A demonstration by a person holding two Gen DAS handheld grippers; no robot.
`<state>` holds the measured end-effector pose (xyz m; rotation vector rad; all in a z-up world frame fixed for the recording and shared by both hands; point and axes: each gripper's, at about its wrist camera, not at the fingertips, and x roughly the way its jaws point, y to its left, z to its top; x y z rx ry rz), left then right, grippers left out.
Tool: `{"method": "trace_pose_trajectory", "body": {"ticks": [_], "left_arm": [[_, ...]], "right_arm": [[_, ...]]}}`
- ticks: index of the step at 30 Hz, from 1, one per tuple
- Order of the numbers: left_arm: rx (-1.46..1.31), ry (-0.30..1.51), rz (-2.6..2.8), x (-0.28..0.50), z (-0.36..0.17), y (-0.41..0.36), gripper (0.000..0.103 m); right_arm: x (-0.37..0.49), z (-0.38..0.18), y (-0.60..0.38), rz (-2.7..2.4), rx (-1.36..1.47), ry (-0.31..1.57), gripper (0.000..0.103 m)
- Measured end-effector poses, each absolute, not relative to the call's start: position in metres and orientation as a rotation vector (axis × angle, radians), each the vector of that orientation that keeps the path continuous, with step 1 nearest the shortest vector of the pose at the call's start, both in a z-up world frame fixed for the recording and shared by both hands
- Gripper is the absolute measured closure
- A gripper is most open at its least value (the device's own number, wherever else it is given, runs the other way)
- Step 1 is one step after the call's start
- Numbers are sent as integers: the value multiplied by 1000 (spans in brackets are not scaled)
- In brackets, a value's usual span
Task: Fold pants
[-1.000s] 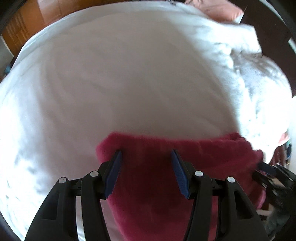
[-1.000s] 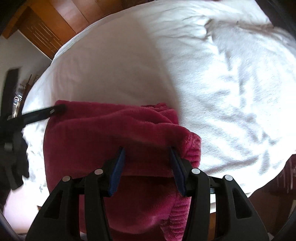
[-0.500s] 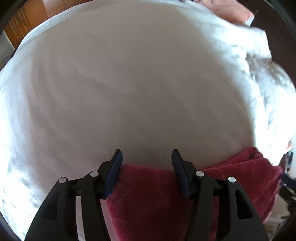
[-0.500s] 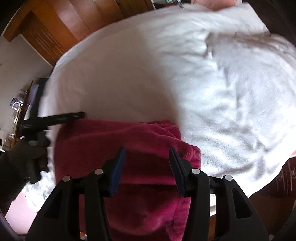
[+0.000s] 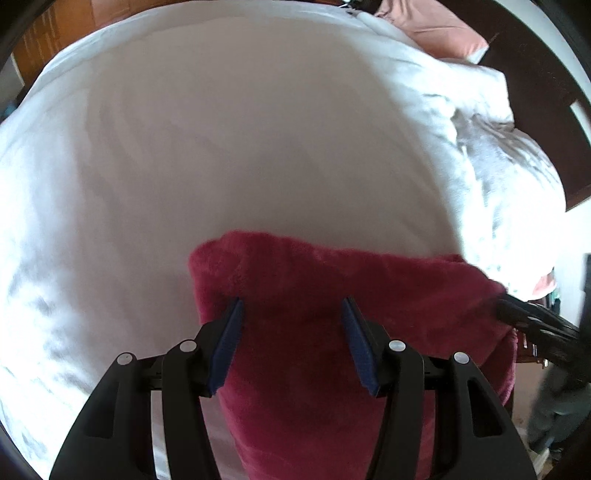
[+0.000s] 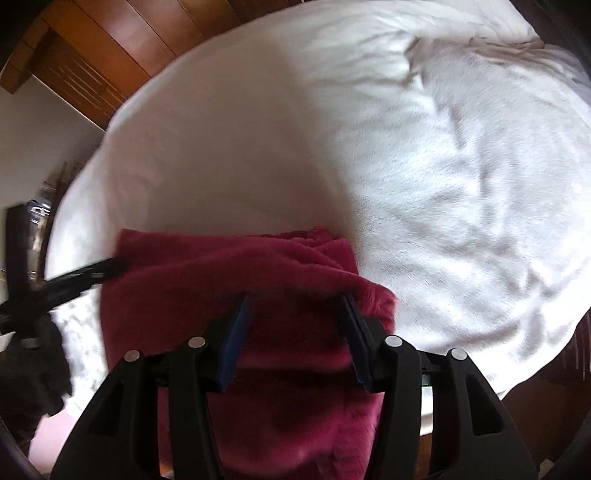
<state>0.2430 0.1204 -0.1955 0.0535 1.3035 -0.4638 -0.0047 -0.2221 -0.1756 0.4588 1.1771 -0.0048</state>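
Both claws stand spread wide: my left gripper [image 5: 291,314] and right gripper [image 6: 295,310] each straddle the crimson fleece pants [image 5: 332,295], gripping nothing, at the near edge of the white bed sheet [image 5: 240,147].

No legible text or labels.

Smooth white bed sheet [image 5: 229,147] is lying broad and flat ahead of the fuzzy crimson pants [image 5: 332,314], giving easy passage. A rumpled white duvet [image 6: 461,177] is heaping up on the right, and a pink pillow [image 5: 436,29] is crowding the far corner.
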Motion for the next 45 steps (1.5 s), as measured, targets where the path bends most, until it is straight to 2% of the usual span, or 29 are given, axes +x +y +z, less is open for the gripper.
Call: {"method": "trace_pose_trajectory", "body": {"ticks": [2,3,4,6,15,22,29,45], "left_arm": [[41,1288,-451,240,-191,126,48],[41,1282,-448,238,-188,131,46],[44,1273,-445,236,-186,134,36],[43,1260,-440,230,-183,139,28],[4,1314,-429,196,-191,173,22],[57,1286,-424,187,-186,171,22],[83,1287,-436,180,-188,168,22],[212,1245,-473,168,-184,157,22]], "right_arm": [[-17,-169,-227,-1,465,1159,31],[-26,-166,-230,3,465,1148,28],[-35,-167,-233,14,465,1145,25],[-51,-178,-240,17,471,1180,25],[-57,-226,-249,-8,678,1255,25],[-43,-236,-236,-3,634,1277,25],[-40,-248,-234,-21,598,1295,19],[-17,-273,-209,-82,535,1344,15]]}}
